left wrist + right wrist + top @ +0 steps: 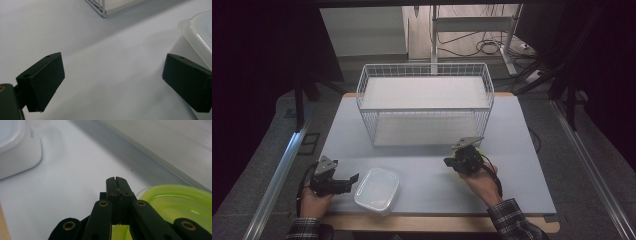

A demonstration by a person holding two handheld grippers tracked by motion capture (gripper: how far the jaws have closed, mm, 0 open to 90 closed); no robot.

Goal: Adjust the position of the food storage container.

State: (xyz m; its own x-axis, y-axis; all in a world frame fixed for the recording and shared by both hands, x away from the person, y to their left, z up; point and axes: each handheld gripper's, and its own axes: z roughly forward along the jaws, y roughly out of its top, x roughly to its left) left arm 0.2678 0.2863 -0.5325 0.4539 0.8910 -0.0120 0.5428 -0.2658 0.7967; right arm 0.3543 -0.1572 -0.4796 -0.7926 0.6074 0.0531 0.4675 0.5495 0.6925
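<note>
Here, green lid (175, 205) flat, gripper-pinched.

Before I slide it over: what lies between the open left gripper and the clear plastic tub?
Nothing: in the high view, only bare table separates left gripper from tub.

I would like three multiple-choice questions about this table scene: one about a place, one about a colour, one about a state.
1. Where is the clear box?
A. inside the wire basket
B. on the table beside the left claw
C. on the floor

2. What colour is the lid under the right claw?
A. yellow-green
B. red
C. blue

3. How do the left claw's jaws stand?
A. shut
B. wide apart
C. gripping the box

Answers:
1 B: it sits right of the left claw.
2 A: the right claw view shows it.
3 B: bare table lies between them.
</note>
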